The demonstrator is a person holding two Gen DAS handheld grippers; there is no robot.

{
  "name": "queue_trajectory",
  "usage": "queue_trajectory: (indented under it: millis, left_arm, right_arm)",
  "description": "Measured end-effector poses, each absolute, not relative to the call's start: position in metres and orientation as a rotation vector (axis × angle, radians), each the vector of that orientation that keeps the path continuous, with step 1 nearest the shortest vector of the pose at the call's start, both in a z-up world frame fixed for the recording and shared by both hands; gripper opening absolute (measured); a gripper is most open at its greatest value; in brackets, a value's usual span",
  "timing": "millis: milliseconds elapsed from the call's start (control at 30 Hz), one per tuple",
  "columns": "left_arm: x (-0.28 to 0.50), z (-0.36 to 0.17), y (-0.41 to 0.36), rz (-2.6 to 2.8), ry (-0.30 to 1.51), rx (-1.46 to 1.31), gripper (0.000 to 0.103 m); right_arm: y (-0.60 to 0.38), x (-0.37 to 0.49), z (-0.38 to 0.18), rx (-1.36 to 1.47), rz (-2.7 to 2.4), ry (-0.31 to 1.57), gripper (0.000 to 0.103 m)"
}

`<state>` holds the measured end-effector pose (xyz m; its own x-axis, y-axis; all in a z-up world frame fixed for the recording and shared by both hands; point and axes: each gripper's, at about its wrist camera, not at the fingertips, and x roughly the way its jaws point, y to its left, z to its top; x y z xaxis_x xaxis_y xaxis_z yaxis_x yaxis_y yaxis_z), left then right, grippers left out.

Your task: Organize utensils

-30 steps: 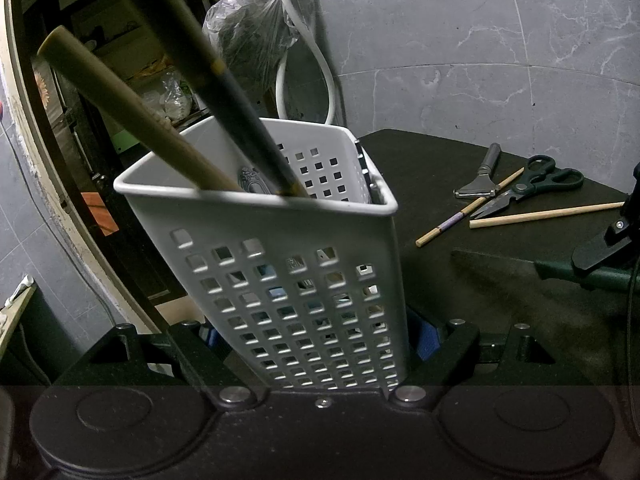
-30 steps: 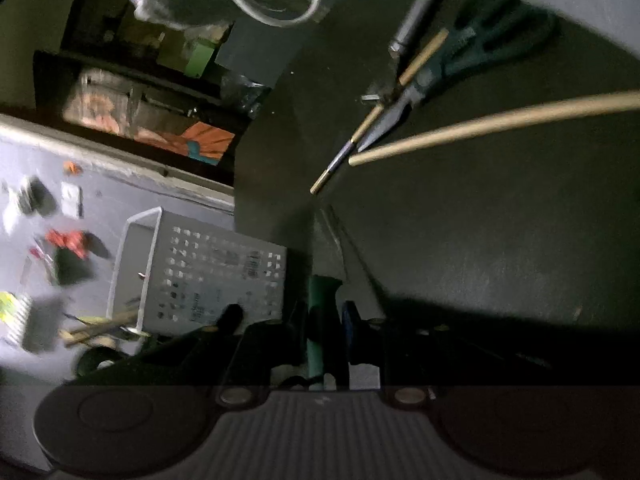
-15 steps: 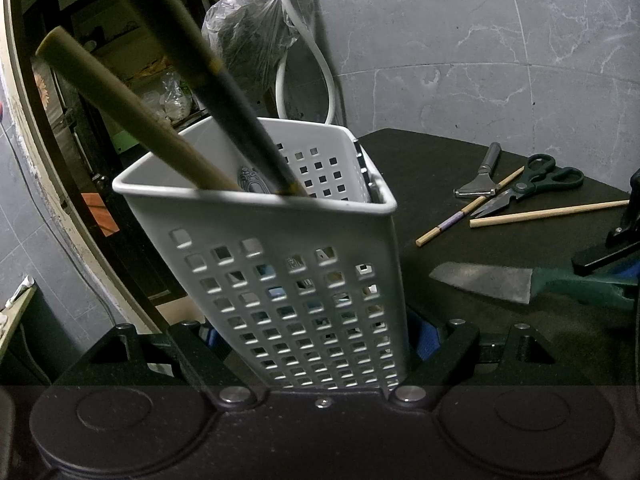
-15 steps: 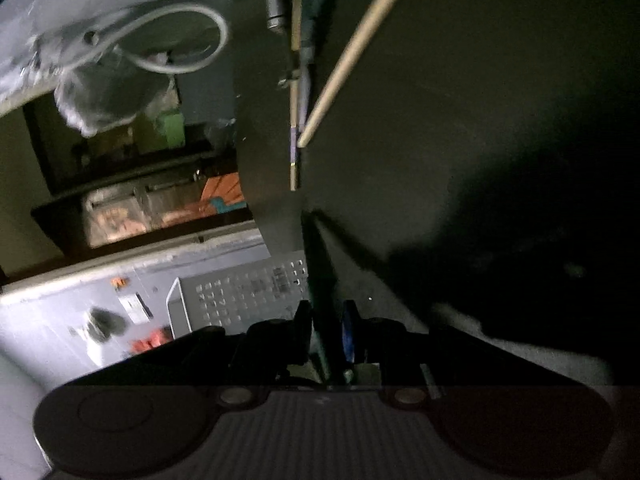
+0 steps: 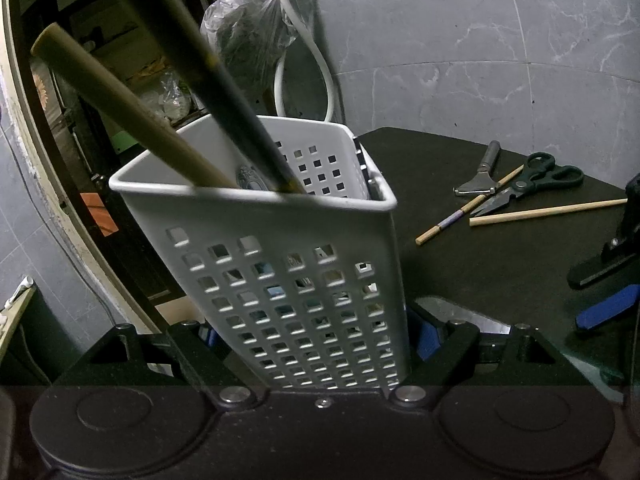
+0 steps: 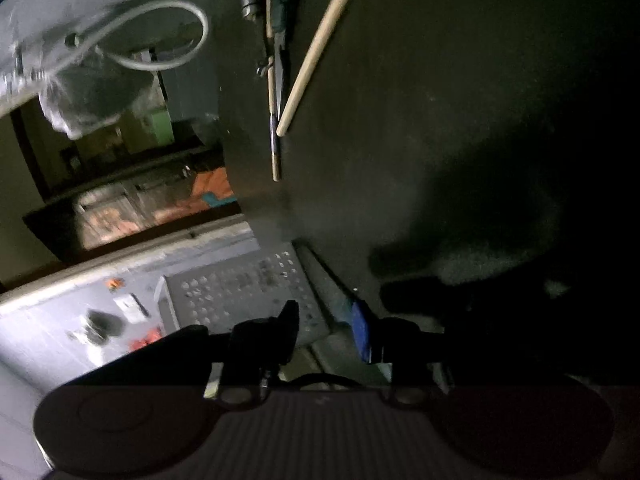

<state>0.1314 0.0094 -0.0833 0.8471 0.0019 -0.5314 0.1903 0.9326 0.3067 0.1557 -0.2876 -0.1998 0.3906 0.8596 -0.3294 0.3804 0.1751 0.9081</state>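
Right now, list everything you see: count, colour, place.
basket: one, white, perforated, tilted, left of the table
long handles: two, tan and dark, standing in the basket
knife: one, grey blade, on the table right of the basket
scissors: one, dark green handles, far side of the table
scraper: one, grey metal, left of the scissors
chopsticks: two, pale wood, one purple-banded, by the scissors
table: one, black
plastic bag: one, clear, by the wall
hose: one, white, beside the bag
left gripper: clamped on the basket
right gripper: jaws opening, knife handle between them
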Motion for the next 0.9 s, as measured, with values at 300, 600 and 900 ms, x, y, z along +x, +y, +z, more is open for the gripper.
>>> queue_trajectory:
  millis: [300,600,900]
  left_arm:
    - [0.132,-0.084,0.009,-0.105,0.554,0.359,0.086]
    - [0.130,-0.085,0.014,-0.125,0.546,0.350,0.085]
    - [0.128,-0.085,0.022,-0.140,0.539,0.336,0.084]
  right_arm:
    - [-0.237,0.173,-0.129,0.706,0.549,1.176,0.040]
    - [-0.161,0.164,-0.094,0.081,0.612,1.137,0.019]
    - [-0.132,0.140,-0.083,-0.298,0.576,1.041,0.014]
